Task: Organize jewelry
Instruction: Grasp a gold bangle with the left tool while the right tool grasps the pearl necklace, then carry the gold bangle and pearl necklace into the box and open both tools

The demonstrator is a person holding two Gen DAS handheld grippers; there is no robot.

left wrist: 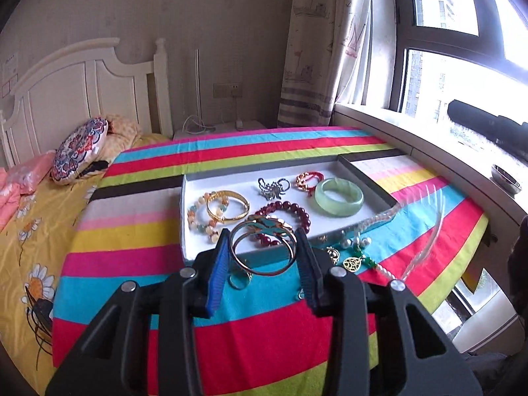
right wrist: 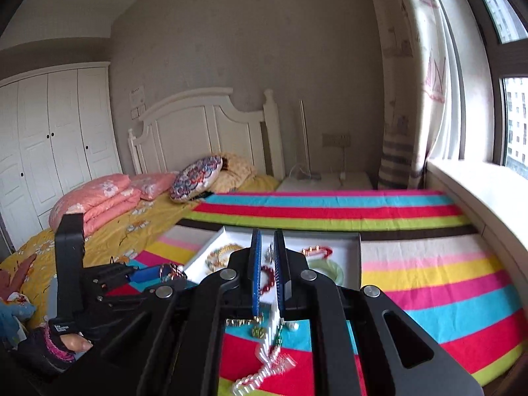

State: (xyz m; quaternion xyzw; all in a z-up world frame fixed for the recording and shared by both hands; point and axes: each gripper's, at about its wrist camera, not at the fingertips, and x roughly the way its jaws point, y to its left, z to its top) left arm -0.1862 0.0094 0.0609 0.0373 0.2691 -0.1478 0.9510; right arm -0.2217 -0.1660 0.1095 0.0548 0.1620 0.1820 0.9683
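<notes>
My left gripper [left wrist: 264, 247] clamps a gold bangle [left wrist: 262, 250] with a teal ornament, holding it over the near edge of the white tray [left wrist: 185, 217]. In the tray lie a jade bangle [left wrist: 339, 197], a dark red bead bracelet [left wrist: 290, 213], a gold bracelet [left wrist: 227, 206] and a silver piece [left wrist: 272, 187]. My right gripper [right wrist: 266, 264] hangs above the tray, jaws nearly closed, holding nothing.

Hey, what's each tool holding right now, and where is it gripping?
The left tool holds a gold double-ring bangle by its opposite outer edges. Whether the right tool, nearly shut, grips anything cannot be told.
</notes>
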